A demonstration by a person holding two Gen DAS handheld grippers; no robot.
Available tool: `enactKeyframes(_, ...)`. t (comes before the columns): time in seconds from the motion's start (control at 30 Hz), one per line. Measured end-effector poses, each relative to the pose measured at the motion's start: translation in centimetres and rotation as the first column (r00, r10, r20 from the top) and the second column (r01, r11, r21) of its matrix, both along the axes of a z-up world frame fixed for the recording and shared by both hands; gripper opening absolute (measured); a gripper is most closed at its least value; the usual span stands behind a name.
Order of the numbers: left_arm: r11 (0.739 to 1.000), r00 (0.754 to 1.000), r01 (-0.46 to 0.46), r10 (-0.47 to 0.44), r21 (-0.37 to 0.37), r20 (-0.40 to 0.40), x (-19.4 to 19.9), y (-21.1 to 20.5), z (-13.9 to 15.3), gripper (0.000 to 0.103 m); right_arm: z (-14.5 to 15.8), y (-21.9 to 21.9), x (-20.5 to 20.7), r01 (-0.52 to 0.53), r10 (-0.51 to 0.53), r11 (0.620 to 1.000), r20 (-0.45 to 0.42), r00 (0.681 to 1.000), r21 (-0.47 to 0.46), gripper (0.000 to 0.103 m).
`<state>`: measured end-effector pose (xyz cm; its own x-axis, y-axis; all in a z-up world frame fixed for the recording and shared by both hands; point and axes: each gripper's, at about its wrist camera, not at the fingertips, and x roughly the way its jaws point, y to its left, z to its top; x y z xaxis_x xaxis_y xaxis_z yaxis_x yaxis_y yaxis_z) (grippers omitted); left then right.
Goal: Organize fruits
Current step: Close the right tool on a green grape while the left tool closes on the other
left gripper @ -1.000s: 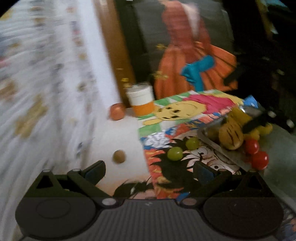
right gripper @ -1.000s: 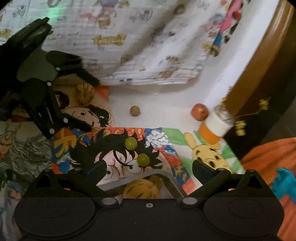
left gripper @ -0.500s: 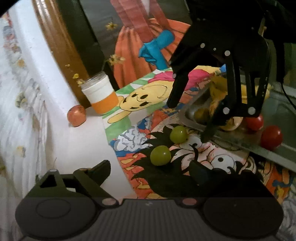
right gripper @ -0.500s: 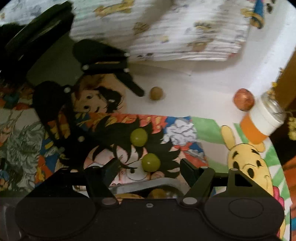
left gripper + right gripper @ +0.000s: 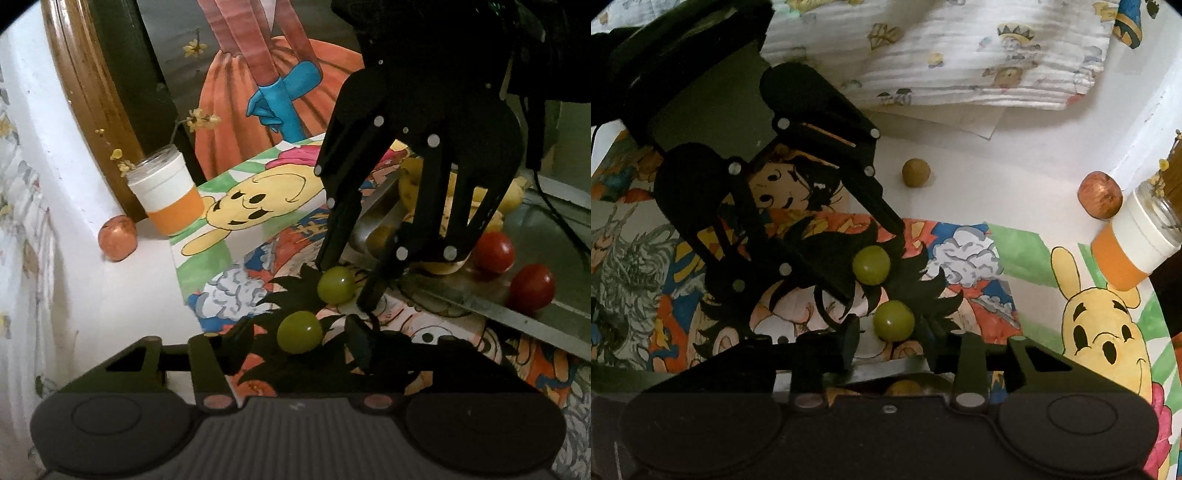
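Metal tray (image 5: 461, 295) mostly hidden behind right tongs (image 5: 345, 286). Both tongs sit spread, each straddling a green grape: left tongs (image 5: 299, 343) the near grape (image 5: 300, 331), right the far grape (image 5: 336, 284); contact unclear.

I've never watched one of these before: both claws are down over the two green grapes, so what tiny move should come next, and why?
Probably close both. The left gripper is open with one green grape between its fingers; the right gripper is open around the other grape. Neither looks pinched yet, and the metal tray with tomatoes waits nearby.
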<state>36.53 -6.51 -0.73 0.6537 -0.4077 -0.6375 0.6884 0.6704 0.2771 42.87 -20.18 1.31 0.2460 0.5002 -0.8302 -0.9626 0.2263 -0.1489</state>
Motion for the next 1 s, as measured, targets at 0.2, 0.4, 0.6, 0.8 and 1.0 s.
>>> enactKeyframes(0.2, 1.000, 1.000, 0.018, -0.018, -0.015, -0.024, 0.26, 0.09, -0.03, 0.051, -0.39, -0.10, 0.40, 0.001, 0.000, 1.000, -0.013, 1.000, 0.017, 0.037)
enactKeyframes(0.4, 0.999, 0.999, 0.019, -0.021, -0.035, -0.048, 0.19, 0.30, -0.01, 0.043, -0.40, -0.08, 0.56, -0.008, 0.009, 1.000, -0.021, 1.000, 0.028, 0.033)
enactKeyframes(0.6, 1.000, 0.999, 0.003, -0.004, -0.024, -0.043, 0.10, 0.39, 0.02, 0.032, -0.33, -0.12, 0.40, -0.013, 0.013, 0.999, -0.016, 1.000, 0.038, 0.032)
enactKeyframes(0.8, 1.000, 0.999, -0.010, 0.009, -0.022, -0.037, 0.14, 0.36, -0.06, 0.029, -0.43, -0.26, 0.47, -0.004, 0.005, 0.999, -0.022, 1.000, 0.053, 0.030)
enactKeyframes(1.0, 0.997, 0.998, -0.059, 0.058, -0.039, -0.039, -0.09, 0.20, -0.11, 0.028, -0.58, -0.42, 0.52, 0.040, -0.038, 0.996, -0.030, 0.999, 0.079, 0.027)
